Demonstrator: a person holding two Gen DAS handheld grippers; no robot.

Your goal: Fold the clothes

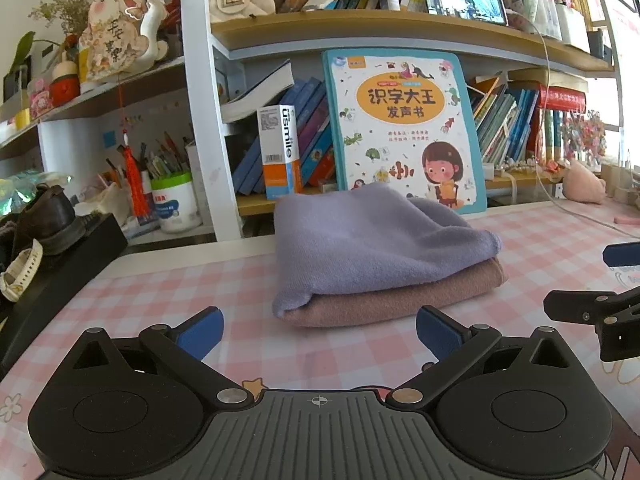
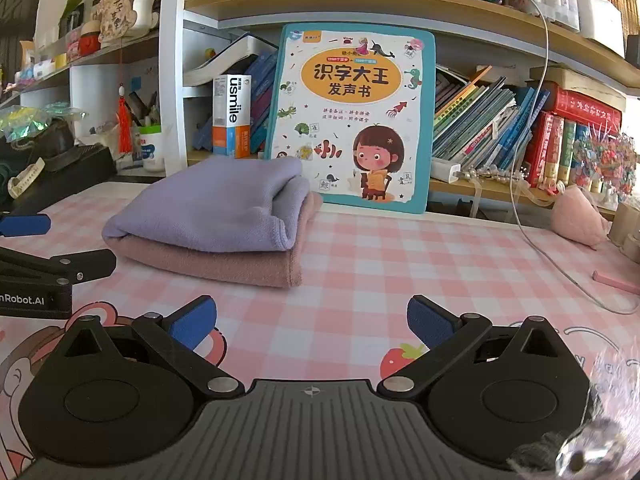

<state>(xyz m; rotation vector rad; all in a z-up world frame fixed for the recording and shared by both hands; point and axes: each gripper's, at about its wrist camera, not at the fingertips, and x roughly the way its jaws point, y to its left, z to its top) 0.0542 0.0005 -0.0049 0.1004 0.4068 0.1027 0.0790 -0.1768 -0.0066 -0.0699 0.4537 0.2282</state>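
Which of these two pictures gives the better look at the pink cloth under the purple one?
The right wrist view: the pink cloth shows its long side and a corner. The left wrist view shows only a thin strip of it beneath the purple cloth.

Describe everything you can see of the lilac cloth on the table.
The lilac cloth looks like soft, napped fabric, folded into a thick pad with a rounded fold at one end and stitched edges at the other. It lies flat on a folded dusty-pink cloth on the checked table cover. Neither claw touches it.

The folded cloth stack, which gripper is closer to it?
Left. The left gripper faces the folded stack straight on, open; the right gripper, also open, sits off its right side.
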